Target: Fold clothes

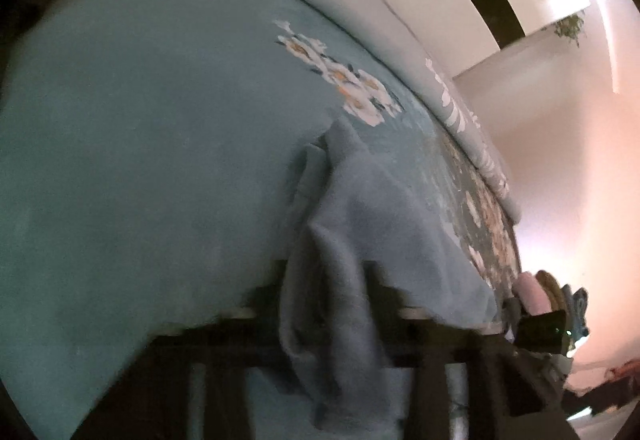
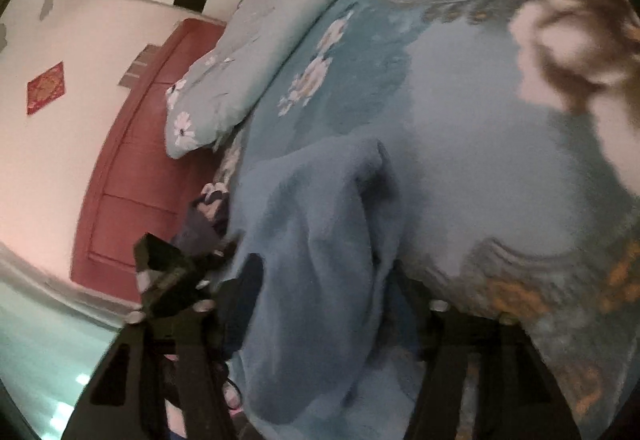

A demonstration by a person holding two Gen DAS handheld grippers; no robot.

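Gripping the same blue-grey fleece garment (image 1: 360, 208), both claws hold it bunched and draped just above the floral bedspread (image 1: 140, 120). The left claw (image 1: 340, 304) seems pinched on a gathered fold, cloth spilling over its fingers. The right claw (image 2: 320, 300) looks likewise clamped on a thick bunch near the bed's near edge. Holding two points apart probably lets the fabric hang open so it can be spread flat on the bed. A pillow (image 2: 224, 88) lies at the far left, well clear. How folded the garment is cannot be judged.
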